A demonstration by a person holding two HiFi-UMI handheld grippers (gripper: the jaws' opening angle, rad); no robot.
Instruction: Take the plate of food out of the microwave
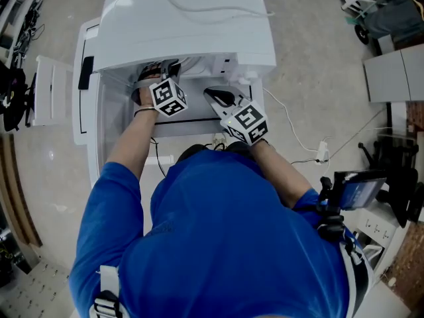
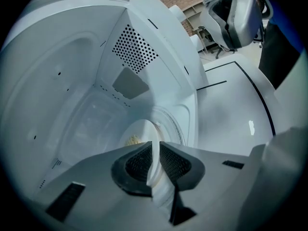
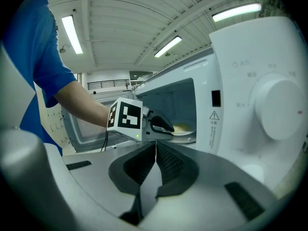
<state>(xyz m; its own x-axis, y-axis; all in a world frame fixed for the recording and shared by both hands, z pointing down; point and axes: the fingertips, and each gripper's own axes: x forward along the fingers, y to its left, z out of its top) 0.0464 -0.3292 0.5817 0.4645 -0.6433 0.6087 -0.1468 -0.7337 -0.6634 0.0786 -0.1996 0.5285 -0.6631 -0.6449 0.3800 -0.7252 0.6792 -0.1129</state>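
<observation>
**Left gripper clamping the plate rim inside the microwave**

The left gripper (image 2: 154, 150) is reaching into the open microwave (image 1: 199, 25), and its jaws are pressing together on the near rim of the white plate (image 2: 139, 131), the thin edge pinched between the ribbed pads. The plate is sitting inside the cavity over the turntable ring, towards the front edge of the cavity floor, with a small heap of yellowish food (image 2: 132, 140) on it; whether it is resting on the ring or lifted clear I cannot tell. Gripping at the near rim is probably leaving the food untouched and giving a straight pull out through the opening. The right gripper (image 3: 155, 148) is hovering outside, beside the control dial (image 3: 278, 109), its jaws fully together on nothing, likely waiting clear of the opening. The door (image 3: 84, 126) is standing swung wide, keeping the way out free
</observation>
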